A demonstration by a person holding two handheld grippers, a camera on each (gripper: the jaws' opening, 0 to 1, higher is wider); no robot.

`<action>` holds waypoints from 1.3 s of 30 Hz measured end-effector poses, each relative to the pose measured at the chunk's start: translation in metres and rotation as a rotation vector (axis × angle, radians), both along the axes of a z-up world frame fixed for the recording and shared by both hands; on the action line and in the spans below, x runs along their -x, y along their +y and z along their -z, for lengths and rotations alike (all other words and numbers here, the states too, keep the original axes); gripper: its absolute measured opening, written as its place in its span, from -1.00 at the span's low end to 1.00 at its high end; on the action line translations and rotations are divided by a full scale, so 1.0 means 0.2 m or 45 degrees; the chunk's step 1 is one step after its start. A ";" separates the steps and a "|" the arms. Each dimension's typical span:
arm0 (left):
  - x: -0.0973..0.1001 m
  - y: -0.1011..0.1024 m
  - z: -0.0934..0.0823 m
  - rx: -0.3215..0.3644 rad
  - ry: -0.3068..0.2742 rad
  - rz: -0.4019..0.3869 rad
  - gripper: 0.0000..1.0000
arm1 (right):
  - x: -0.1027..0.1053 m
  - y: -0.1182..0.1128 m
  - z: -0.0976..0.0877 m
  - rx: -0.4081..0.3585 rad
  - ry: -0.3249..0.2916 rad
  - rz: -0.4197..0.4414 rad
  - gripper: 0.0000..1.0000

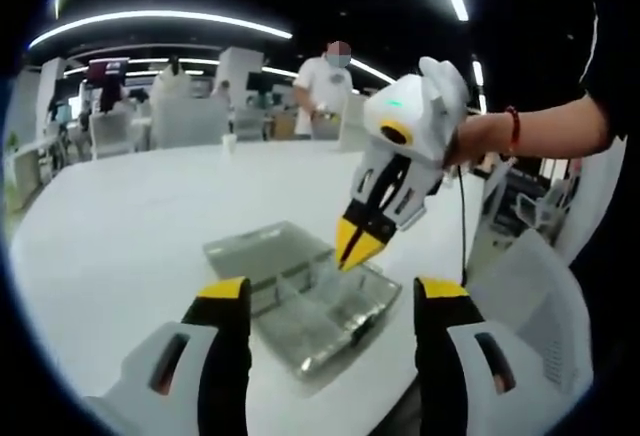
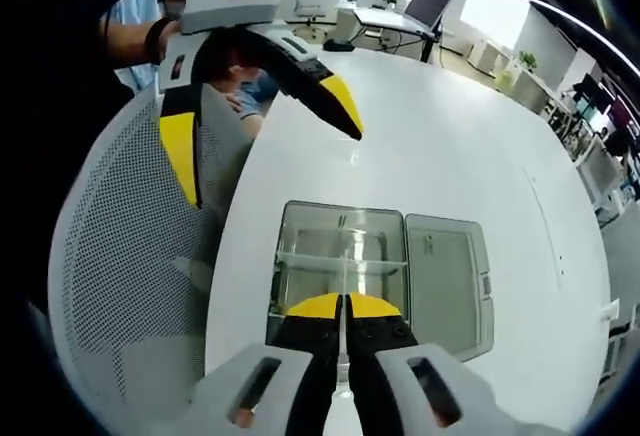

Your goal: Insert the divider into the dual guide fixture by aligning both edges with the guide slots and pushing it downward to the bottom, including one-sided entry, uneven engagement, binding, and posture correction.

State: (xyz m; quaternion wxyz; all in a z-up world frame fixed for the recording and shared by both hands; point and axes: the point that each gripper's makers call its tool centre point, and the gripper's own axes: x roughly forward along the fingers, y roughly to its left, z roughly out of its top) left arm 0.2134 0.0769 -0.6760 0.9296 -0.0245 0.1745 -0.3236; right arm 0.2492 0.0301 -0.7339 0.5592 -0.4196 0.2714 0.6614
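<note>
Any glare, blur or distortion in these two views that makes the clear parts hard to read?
Left gripper view: strong fisheye bending, ceiling strip lights blown out, clear box soft, its walls low-contrast on the white table. Right gripper view: bright windows wash out the far table; the thin divider in the right hand-held gripper is barely visible edge-on; the left hand-held gripper looks sharp.

White table (image 1: 130, 226), mesh chair (image 2: 120, 256), laptop (image 2: 430, 1), standing person (image 1: 325, 86).

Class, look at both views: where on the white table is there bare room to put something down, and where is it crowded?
Free: the wide white table beyond the clear box and its open lid, out toward the far edge. Crowded: at the box itself, where the right gripper pinches the thin divider, and the near edge by the mesh chair, where the left gripper hangs open.
</note>
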 end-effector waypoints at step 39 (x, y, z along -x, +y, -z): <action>0.02 0.03 0.02 -0.018 0.020 -0.016 0.30 | -0.01 0.01 0.17 0.165 0.027 -0.006 -1.00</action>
